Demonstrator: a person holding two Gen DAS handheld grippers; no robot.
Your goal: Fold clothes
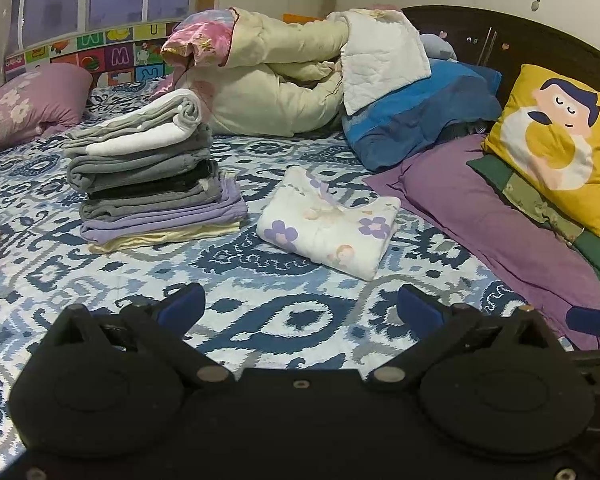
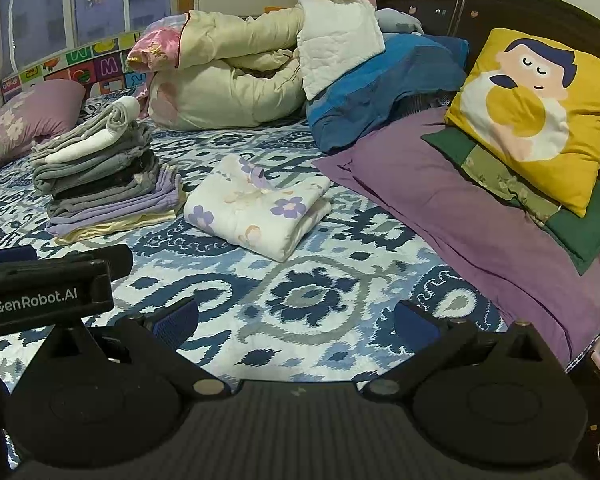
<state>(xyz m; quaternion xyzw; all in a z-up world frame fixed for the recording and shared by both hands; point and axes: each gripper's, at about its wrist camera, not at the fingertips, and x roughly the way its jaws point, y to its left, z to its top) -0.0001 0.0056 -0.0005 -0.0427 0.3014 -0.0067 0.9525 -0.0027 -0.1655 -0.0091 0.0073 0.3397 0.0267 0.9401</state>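
Blue bedspread [image 1: 260, 320] between spread jaws

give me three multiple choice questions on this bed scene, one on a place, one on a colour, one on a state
1. Where does the floral folded garment lie?
A. on top of the stack
B. on the bedspread, right of the stack
C. on the yellow cushion

2. What colour is the bottom item of the stack of folded clothes?
A. pale yellow
B. red
C. black

3. How do both hand-held grippers stand?
A. shut on a shirt
B. open, holding nothing
C. shut on a pillow

Answers: 1 B, it rests apart from the stack on the bedspread. 2 A, a pale yellow layer sits lowest. 3 B, the left hand-held gripper and right hand-held gripper show spread fingers with only bedspread between.
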